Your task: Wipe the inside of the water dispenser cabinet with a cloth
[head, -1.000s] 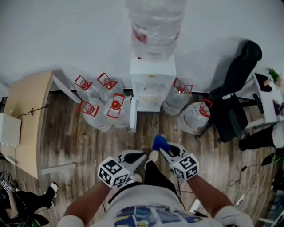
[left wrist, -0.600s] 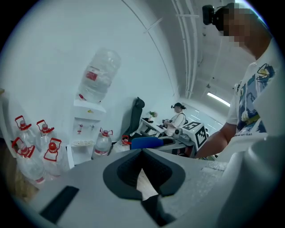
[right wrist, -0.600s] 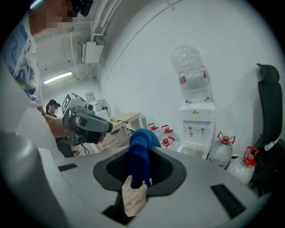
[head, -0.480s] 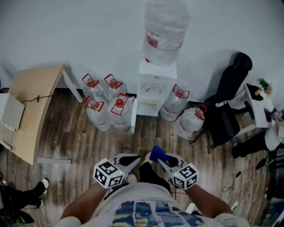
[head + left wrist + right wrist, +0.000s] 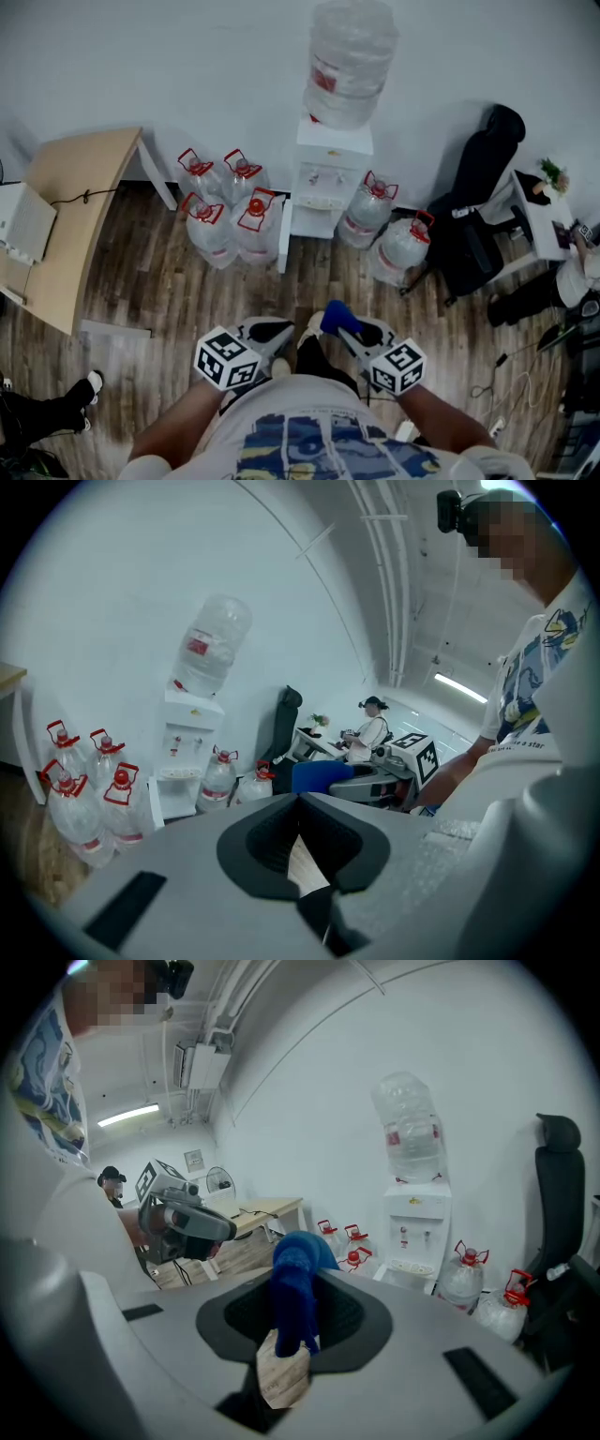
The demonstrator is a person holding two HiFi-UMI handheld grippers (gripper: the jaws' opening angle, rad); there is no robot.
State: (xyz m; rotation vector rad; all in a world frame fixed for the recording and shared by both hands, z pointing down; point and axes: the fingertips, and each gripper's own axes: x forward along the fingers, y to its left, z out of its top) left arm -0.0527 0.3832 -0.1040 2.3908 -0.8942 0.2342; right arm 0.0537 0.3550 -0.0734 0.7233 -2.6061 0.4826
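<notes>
Head view: a person stands well back from the white water dispenser (image 5: 330, 178), whose lower cabinet door (image 5: 283, 239) hangs open, with 6 water jugs (image 5: 253, 225) flanking it on the wood floor (image 5: 141, 281). The right gripper (image 5: 349, 330) has its jaws pinched on a blue cloth (image 5: 335, 315); the left gripper (image 5: 279, 331) is held just beside it.

Left gripper view: the left gripper (image 5: 300, 803) has its jaws pressed together at the tips, nothing between them.

Right gripper view: the right gripper (image 5: 292, 1286) is clamped on the cloth (image 5: 298, 1265), which stands up from the jaws.

Against 1 second earlier, the dispenser sits further off in the head view, and the cloth remains in the same jaws.
</notes>
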